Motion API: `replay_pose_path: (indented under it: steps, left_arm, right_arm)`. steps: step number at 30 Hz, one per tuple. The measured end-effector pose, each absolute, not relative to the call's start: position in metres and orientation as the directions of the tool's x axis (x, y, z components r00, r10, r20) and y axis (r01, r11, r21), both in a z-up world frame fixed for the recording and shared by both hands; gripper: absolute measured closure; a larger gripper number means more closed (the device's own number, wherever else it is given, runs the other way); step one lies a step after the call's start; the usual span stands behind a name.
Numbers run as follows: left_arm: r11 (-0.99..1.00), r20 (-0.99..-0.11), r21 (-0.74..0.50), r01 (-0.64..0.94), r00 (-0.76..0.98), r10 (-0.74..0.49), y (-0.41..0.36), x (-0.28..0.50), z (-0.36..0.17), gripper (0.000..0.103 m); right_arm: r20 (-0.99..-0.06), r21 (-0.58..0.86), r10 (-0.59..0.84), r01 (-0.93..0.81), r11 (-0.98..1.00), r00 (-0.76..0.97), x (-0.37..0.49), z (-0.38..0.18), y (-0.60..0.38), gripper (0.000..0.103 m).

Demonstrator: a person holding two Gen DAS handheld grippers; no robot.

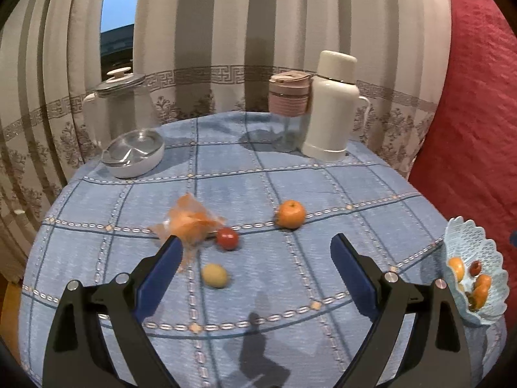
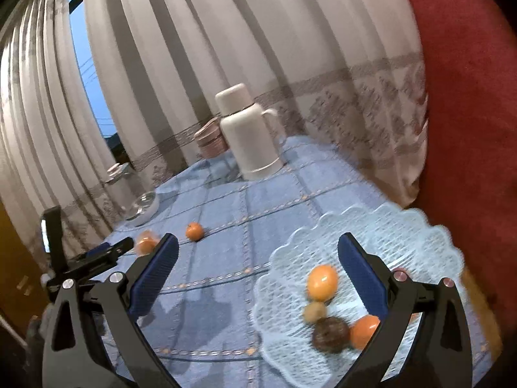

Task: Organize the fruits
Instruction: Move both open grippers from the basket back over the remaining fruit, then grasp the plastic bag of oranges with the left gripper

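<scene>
The left gripper (image 1: 257,249) stands wide and empty over loose fruit: a tomato (image 1: 227,238) at its eleven o'clock and a yellowish fruit (image 1: 214,275) nearer. Either could roll off when nudged. The right gripper (image 2: 258,253), also wide, hovers by the fruit dish (image 2: 387,226), whose blurred contents look unsteady.

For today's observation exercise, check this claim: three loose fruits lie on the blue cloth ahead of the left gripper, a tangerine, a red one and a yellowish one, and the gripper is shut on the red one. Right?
Not quite. The left gripper is open and holds nothing, as the left wrist view shows. The tangerine, red fruit and yellowish fruit do lie loose on the blue cloth.
</scene>
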State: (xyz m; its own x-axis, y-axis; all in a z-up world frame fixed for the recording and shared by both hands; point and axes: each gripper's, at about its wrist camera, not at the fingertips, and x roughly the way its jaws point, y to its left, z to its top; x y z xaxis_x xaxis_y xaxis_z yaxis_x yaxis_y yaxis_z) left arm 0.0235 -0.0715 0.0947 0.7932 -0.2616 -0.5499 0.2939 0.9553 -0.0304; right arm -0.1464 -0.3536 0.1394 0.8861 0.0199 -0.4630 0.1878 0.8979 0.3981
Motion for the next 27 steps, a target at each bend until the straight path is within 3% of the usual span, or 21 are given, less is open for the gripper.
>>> replay_pose_path:
  steps: [15, 27]
  left_arm:
    - [0.968, -0.584, 0.082, 0.239, 0.798, -0.148, -0.026, 0.080, 0.071, 0.011]
    - [0.961, -0.651, 0.088, 0.263, 0.745, -0.145, -0.014, 0.131, 0.040, 0.011]
  right_arm:
    - [-0.486, 0.396, 0.082, 0.136, 0.908, 0.870, -0.140, 0.129, -0.335, 0.003]
    - [-0.511, 0.376, 0.092, 0.126, 0.918, 0.855, -0.134, 0.122, -0.323, 0.003]
